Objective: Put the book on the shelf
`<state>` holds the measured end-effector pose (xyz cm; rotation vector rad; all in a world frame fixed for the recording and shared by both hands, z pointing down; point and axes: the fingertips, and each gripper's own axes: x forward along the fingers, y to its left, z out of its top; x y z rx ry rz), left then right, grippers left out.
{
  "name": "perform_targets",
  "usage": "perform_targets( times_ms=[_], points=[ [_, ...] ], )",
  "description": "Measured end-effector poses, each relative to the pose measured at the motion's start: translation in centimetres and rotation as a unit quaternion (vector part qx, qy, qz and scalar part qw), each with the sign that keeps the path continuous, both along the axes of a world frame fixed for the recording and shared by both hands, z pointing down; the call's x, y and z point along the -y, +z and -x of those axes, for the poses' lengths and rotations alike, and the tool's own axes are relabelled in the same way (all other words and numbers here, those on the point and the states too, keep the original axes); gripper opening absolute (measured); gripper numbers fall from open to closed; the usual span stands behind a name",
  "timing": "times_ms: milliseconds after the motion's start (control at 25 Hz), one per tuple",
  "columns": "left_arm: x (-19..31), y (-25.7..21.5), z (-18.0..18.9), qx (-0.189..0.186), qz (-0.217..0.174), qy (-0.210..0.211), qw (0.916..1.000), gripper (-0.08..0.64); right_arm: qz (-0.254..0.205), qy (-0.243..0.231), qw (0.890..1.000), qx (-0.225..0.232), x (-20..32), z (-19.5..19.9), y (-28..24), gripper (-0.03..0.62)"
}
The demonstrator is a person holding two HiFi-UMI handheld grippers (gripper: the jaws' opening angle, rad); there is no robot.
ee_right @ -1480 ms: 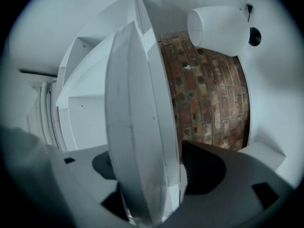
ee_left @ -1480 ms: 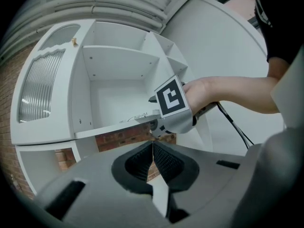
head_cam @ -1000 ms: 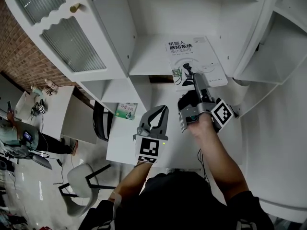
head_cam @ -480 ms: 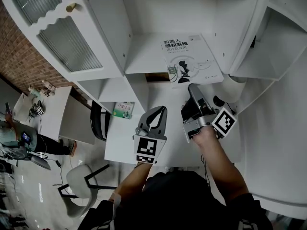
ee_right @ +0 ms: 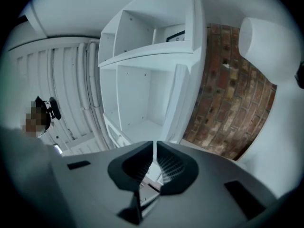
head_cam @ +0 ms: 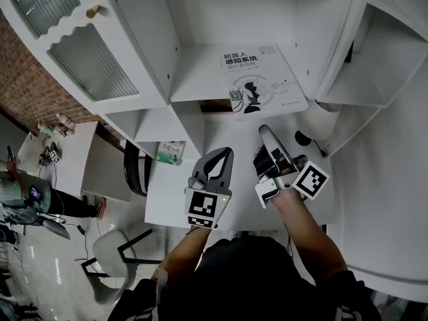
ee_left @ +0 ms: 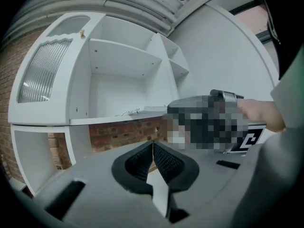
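Observation:
The book (head_cam: 262, 79), white with dark print on its cover, lies flat on the white shelf board (head_cam: 200, 79) of the cabinet in the head view. Its near edge reaches the board's front edge. My right gripper (head_cam: 265, 132) hangs below the book, apart from it. Its jaws are shut with nothing between them, as the right gripper view (ee_right: 155, 148) confirms. My left gripper (head_cam: 226, 153) is held beside it to the left, also shut and empty (ee_left: 152, 146). In the left gripper view the shelf board (ee_left: 118, 118) shows ahead.
A small green book (head_cam: 170, 152) lies in a lower compartment at left. A glass cabinet door (head_cam: 73, 42) stands open at upper left. A white rounded object (head_cam: 322, 120) sits right of the grippers. A white desk (head_cam: 167, 199) lies under them, with a chair (head_cam: 114, 251) and a person (head_cam: 27, 196) far left.
My right gripper has drawn back from the book's near edge toward me, and its jaws have closed. The book stays on the shelf. The left gripper has barely moved.

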<state>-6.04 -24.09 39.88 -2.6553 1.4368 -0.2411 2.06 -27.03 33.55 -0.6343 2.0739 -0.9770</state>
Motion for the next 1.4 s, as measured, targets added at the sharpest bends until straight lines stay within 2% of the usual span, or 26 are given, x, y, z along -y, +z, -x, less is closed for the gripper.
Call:
perform_targets(
  times_ms=[120, 240, 400, 600, 760, 960, 1080, 1200, 1400],
  points=[
    [-0.2, 0.2, -0.1, 0.000, 0.002, 0.002, 1.0000, 0.018, -0.028, -0.002, 0.999, -0.036, -0.8, 0.2, -0.2, 0.040],
    [-0.4, 0.5, -0.1, 0.000, 0.006, 0.002, 1.0000, 0.018, -0.057, 0.018, 0.994, -0.091, -1.3, 0.1, -0.2, 0.038],
    [-0.8, 0.5, -0.5, 0.000, 0.002, 0.010, 0.9999, 0.018, -0.102, 0.041, 0.979, -0.173, -2.3, 0.2, 0.0, 0.038],
    [-1.3, 0.4, -1.2, -0.004, 0.000, 0.018, 0.9998, 0.018, -0.138, 0.063, 0.959, -0.238, -3.2, 0.3, 0.2, 0.038],
    [-2.0, 0.2, -2.1, -0.005, -0.011, 0.028, 0.9995, 0.018, -0.158, 0.067, 0.954, -0.247, -3.9, 0.0, 0.4, 0.038],
    [-2.8, 0.8, -2.5, -0.005, -0.009, 0.036, 0.9993, 0.018, -0.193, 0.081, 0.927, -0.312, -5.1, -0.1, 1.6, 0.038],
    [-3.2, 1.1, -2.5, -0.006, -0.004, 0.037, 0.9993, 0.018, -0.209, 0.076, 0.916, -0.333, -6.0, 0.4, 2.2, 0.038],
    [-3.4, 1.4, -2.5, -0.006, 0.000, 0.036, 0.9993, 0.018, -0.224, 0.074, 0.911, -0.338, -6.8, 0.6, 2.5, 0.038],
    [-3.8, 1.6, -2.4, -0.007, 0.004, 0.037, 0.9993, 0.018, -0.231, 0.071, 0.908, -0.342, -7.5, 0.4, 3.0, 0.038]
  ],
)
